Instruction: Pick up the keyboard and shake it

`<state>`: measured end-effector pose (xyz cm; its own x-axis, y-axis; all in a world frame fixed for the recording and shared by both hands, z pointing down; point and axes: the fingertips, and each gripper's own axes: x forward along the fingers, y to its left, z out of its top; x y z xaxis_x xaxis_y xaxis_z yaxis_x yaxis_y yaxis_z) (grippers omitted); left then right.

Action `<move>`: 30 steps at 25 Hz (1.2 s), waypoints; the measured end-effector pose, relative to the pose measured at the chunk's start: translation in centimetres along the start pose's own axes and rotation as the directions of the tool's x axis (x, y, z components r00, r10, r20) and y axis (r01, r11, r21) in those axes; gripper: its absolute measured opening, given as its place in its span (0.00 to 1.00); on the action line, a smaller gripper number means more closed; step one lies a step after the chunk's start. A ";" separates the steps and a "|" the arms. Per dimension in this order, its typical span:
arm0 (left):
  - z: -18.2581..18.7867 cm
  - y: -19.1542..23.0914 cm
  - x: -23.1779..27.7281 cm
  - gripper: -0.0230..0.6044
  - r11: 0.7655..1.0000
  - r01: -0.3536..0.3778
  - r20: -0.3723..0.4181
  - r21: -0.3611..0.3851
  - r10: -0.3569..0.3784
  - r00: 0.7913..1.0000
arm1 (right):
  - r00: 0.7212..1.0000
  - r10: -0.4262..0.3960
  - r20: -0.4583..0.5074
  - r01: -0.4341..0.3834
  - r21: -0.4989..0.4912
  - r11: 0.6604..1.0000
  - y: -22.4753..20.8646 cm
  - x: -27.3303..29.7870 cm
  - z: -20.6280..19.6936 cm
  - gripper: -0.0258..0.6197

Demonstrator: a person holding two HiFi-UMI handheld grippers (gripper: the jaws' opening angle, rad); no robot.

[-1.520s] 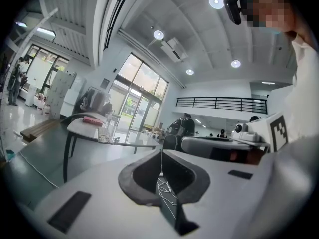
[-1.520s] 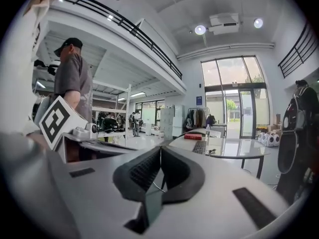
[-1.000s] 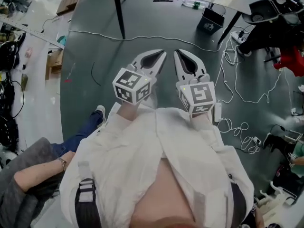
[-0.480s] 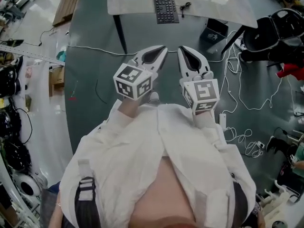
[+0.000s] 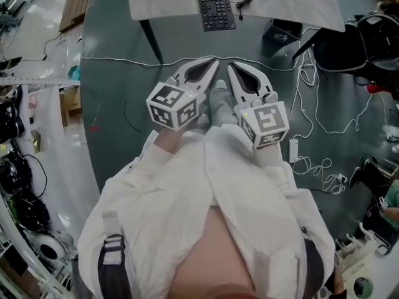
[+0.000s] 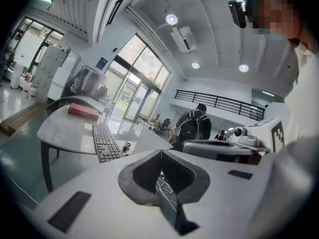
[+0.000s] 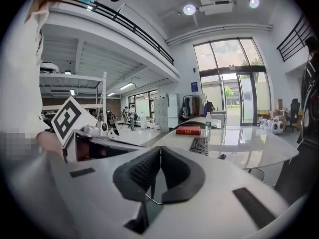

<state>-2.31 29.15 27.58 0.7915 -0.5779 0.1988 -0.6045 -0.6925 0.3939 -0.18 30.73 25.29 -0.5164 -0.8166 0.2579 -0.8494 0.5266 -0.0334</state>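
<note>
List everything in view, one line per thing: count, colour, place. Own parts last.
table: one, white, top of the head view, ahead of the person
keyboard: one, black, lying on the table
book: one, red, on the table beyond the keyboard
bottle: one, clear, standing beside the book
bin: one, black, on the floor under the table's right end
cable: one long run, white, across the green floor before the table
power strip: one, white, on the floor right of the grippers
left gripper: one, white, jaws shut, empty
right gripper: one, white, jaws shut, empty
</note>
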 end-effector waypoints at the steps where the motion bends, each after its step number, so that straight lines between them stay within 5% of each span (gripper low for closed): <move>1: 0.0 0.5 0.5 0.06 1.000 0.001 -0.006 -0.005 -0.001 1.000 | 1.000 0.006 -0.001 -0.006 -0.002 1.000 -0.5 0.7 0.0 0.09; 15: 5.2 9.1 10.9 0.06 0.996 -0.088 0.013 -0.032 0.089 0.996 | 0.998 0.055 0.004 -0.055 -0.041 0.998 -13.0 11.5 3.7 0.09; 30: 8.1 13.2 18.1 0.06 0.986 -0.132 0.074 -0.106 0.140 0.987 | 0.985 0.160 -0.067 -0.163 -0.040 0.986 -19.4 18.2 3.3 0.09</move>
<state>3.30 6.11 29.13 0.6901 -0.6995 0.1855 -0.6909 -0.5605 0.4567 6.52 4.91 27.40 -0.6369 -0.7042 0.3138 -0.7492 0.6614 -0.0361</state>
